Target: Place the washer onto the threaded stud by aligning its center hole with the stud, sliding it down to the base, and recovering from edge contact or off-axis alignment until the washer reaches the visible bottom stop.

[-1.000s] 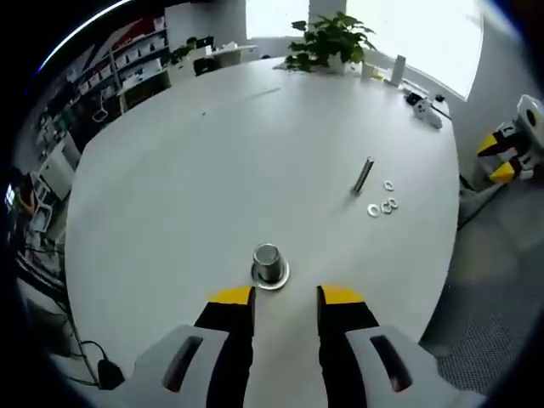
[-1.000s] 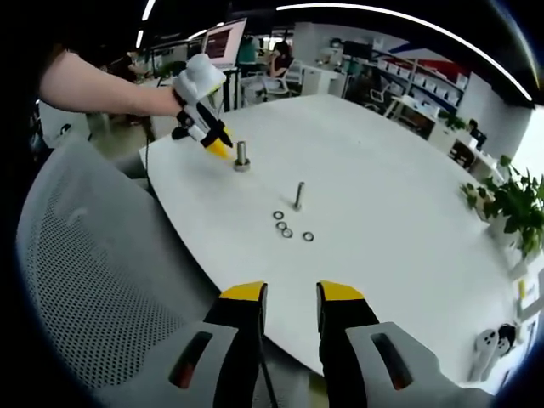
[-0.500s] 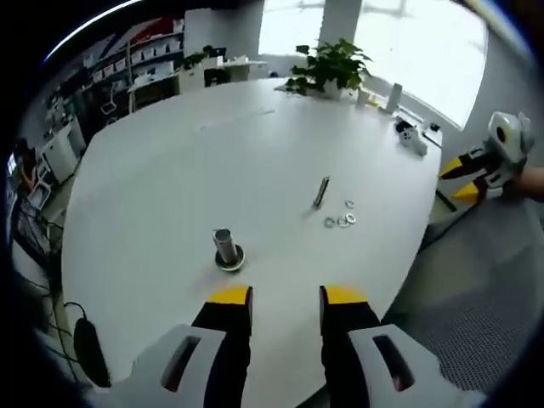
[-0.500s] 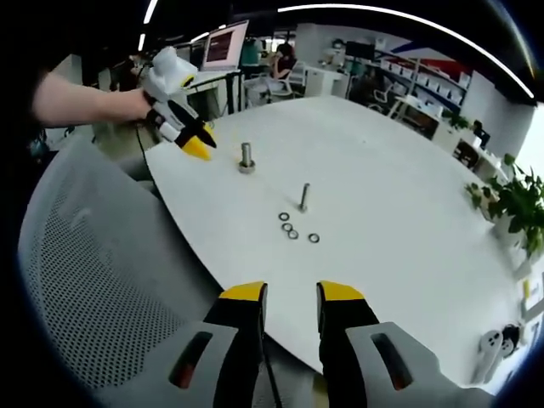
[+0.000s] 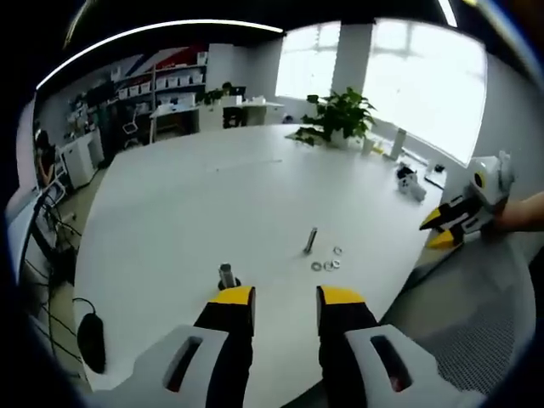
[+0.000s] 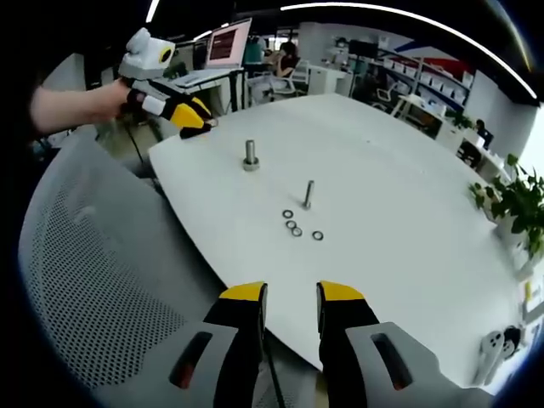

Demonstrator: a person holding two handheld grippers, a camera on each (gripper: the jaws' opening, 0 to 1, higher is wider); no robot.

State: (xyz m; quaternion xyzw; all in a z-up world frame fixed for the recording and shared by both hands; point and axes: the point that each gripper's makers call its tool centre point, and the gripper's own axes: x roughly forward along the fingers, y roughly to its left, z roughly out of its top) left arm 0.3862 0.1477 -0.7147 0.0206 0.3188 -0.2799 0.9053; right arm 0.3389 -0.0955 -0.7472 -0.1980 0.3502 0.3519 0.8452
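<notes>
On the white round table [image 5: 187, 212] a slim threaded stud [image 5: 311, 240] stands upright, with several small washers [image 5: 327, 264] lying loose just to its right. In the right gripper view the stud [image 6: 308, 194] stands beyond the washers [image 6: 294, 226]. My left gripper [image 5: 286, 297] is open and holds nothing, back at the table's near edge. My right gripper [image 6: 286, 293] is open and holds nothing too, hanging over a chair off the table's edge. Each gripper shows in the other's view, the right gripper [image 5: 438, 231] at the right and the left gripper [image 6: 201, 119] at the upper left.
A thicker bolt on a round base [image 5: 226, 275] stands near my left jaws, also in the right gripper view [image 6: 251, 155]. A grey mesh chair [image 6: 93, 280] sits under my right gripper. A potted plant [image 5: 344, 115] and small items line the table's far side.
My left gripper has pulled back and up from the thick bolt, now far smaller in its view. In the right gripper view it has drifted away from that bolt. Nothing on the table moved.
</notes>
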